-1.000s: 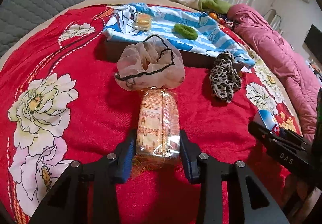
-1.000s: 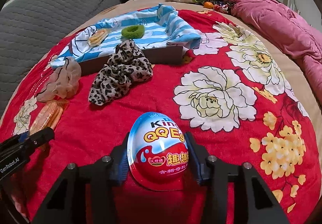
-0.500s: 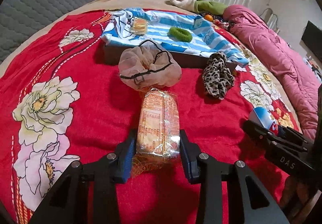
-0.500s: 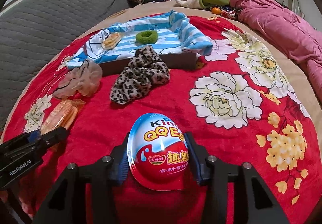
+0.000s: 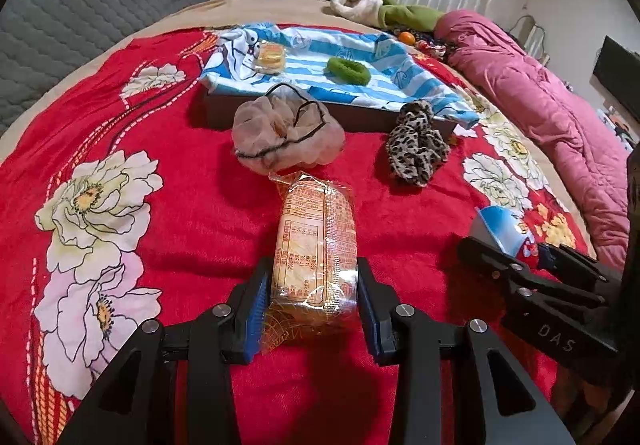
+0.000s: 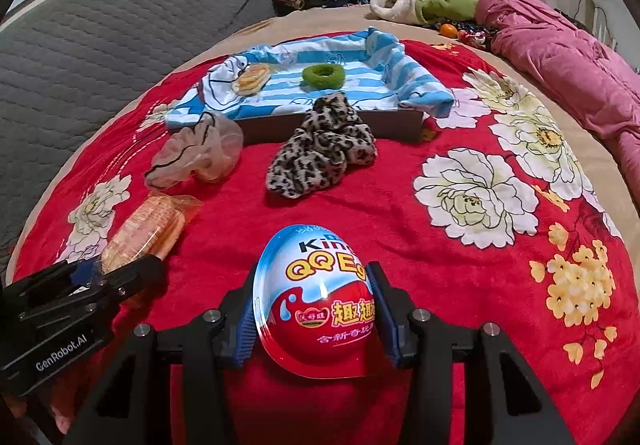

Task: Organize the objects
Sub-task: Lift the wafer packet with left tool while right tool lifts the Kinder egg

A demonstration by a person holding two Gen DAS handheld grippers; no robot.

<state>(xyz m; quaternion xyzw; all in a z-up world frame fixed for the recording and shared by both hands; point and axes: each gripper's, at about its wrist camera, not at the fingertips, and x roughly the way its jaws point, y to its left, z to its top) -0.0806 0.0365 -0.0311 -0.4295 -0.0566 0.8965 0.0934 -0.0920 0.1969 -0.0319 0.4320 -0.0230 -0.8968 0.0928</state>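
Note:
My left gripper (image 5: 312, 309) is shut on an orange snack packet (image 5: 316, 245), held above the red floral blanket (image 5: 120, 105). My right gripper (image 6: 316, 317) is shut on a red and blue Kinder egg (image 6: 316, 301). Ahead lies a box lined with blue striped cloth (image 5: 320, 57), holding a small yellow packet (image 5: 271, 56) and a green scrunchie (image 5: 347, 70). A beige scrunchie (image 5: 288, 133) and a leopard scrunchie (image 5: 418, 143) lie on the blanket in front of the box. The egg also shows in the left wrist view (image 5: 504, 233), the snack packet in the right wrist view (image 6: 148, 229).
A grey quilted headboard (image 6: 100, 45) stands at the left. A pink quilt (image 5: 552, 117) lies along the right. Clothes (image 6: 420, 1) are heaped at the back.
Both grippers have pulled back and risen a little with their loads; the box and scrunchies look farther away. Grips are unchanged.

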